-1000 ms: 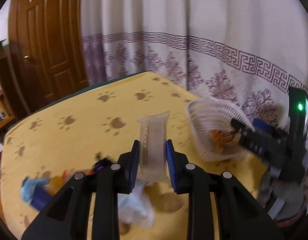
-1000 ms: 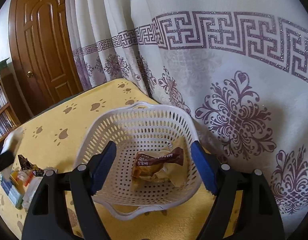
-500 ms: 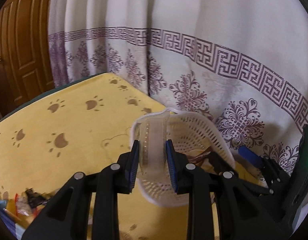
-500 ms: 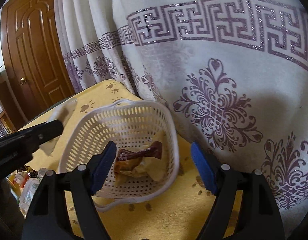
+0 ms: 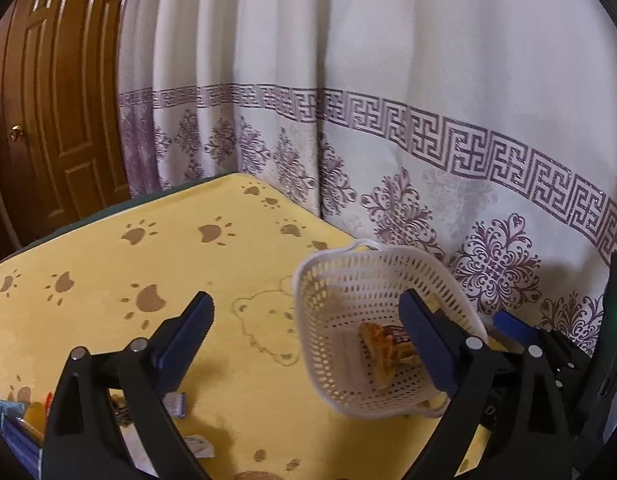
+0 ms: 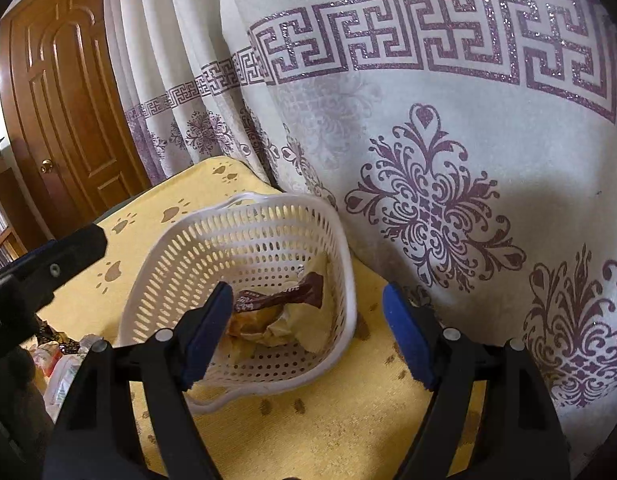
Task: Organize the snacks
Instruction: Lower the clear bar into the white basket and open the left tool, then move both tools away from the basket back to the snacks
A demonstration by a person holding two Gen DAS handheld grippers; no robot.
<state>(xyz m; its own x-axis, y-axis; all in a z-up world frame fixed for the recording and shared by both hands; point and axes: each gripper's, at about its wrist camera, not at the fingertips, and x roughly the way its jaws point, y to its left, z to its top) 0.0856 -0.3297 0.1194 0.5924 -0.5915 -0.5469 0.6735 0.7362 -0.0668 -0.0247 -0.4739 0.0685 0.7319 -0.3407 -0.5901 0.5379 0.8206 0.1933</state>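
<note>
A white perforated basket stands on the yellow paw-print cloth near the curtain; it also shows in the right wrist view. In it lie a brown-wrapped snack, yellow wrappers and a clear pack. My left gripper is open and empty, its right finger over the basket. My right gripper is open and empty, straddling the basket's near right corner.
Loose snack packets lie at the cloth's near left and also show in the right wrist view. A patterned curtain hangs just behind the basket. A brown door stands at far left.
My left gripper carried the clear snack pack right to the basket, opened and let it go inside. The right gripper stayed open beside the basket.
</note>
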